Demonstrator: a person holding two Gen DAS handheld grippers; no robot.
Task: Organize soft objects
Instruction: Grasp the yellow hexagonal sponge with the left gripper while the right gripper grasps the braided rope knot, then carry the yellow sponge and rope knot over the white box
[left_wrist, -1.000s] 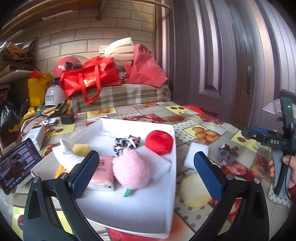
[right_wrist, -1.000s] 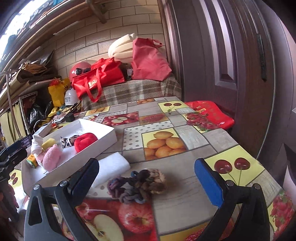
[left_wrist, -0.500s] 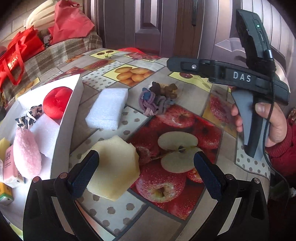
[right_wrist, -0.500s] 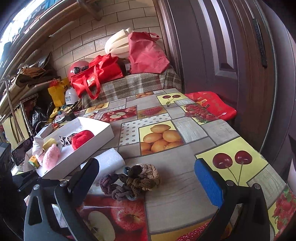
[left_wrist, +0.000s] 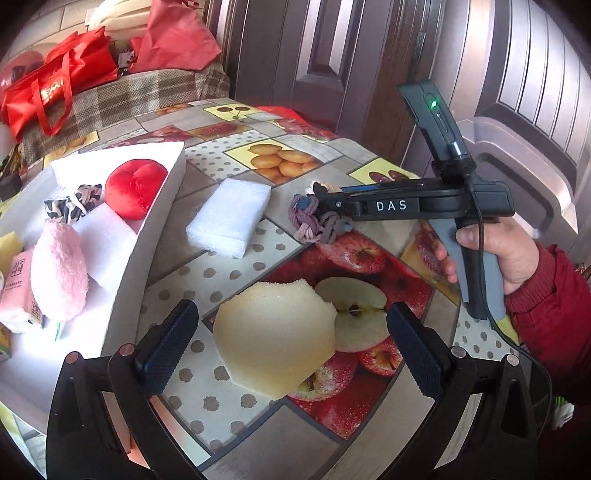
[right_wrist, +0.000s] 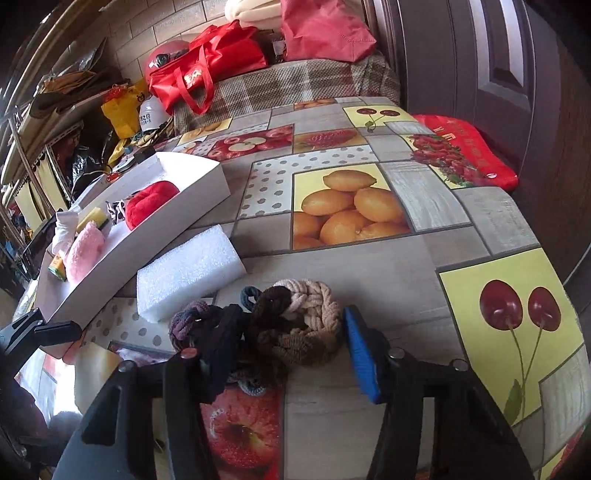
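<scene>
Right tool (right_wrist: 291, 347) closing around the braided rope bundle (right_wrist: 295, 325) on the worktop (right_wrist: 369, 273) — bundle between its jaws. Left tool (left_wrist: 291, 343) spread apart, the yellow sponge (left_wrist: 273, 339) between.

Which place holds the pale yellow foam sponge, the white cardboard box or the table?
The table. The pale yellow foam sponge lies on the fruit-print tablecloth, outside the white cardboard box.

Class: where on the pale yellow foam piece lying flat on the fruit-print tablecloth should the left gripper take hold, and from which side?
Grip the pale yellow foam piece across its two opposite curved edges, coming down from above and the near side. It lies flat and apart from the white box, already between the open left gripper fingers, and its soft edges should give under the pads.
</scene>
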